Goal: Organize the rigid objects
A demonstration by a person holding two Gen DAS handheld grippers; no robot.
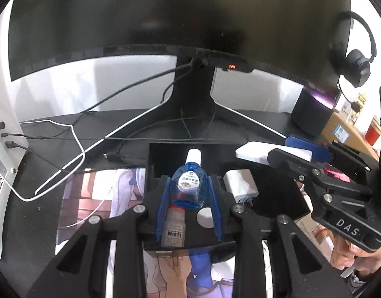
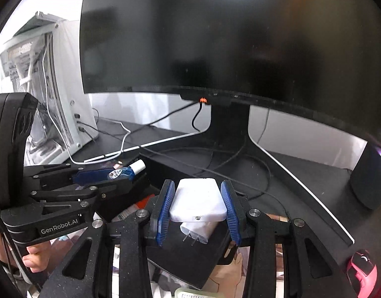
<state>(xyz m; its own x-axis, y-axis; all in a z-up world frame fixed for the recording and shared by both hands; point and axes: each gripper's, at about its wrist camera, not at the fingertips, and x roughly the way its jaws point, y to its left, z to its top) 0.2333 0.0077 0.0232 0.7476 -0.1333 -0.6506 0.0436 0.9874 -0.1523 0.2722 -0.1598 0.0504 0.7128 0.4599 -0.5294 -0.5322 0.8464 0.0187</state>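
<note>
1. My left claw (image 1: 189,193) grips a blue bottle (image 1: 188,186) over the black organizer (image 1: 155,154) on the desk (image 1: 34,223).
2. My right claw (image 2: 197,206) grips a white charger (image 2: 197,202) above the same organizer.
3. A second charger (image 1: 240,183) lies in the organizer; my claw covers part of it.
4. A small bottle (image 1: 175,226) lies under my left claw; its label is blurred.
5. The monitor (image 1: 165,19) is cut off at the top.

The black counter (image 1: 41,213) carries a monitor stand (image 1: 192,94), loose cables (image 1: 73,139), a printed mat (image 1: 91,193) under a black organizer box (image 1: 277,193), and perhaps a speaker (image 2: 369,181)
</note>
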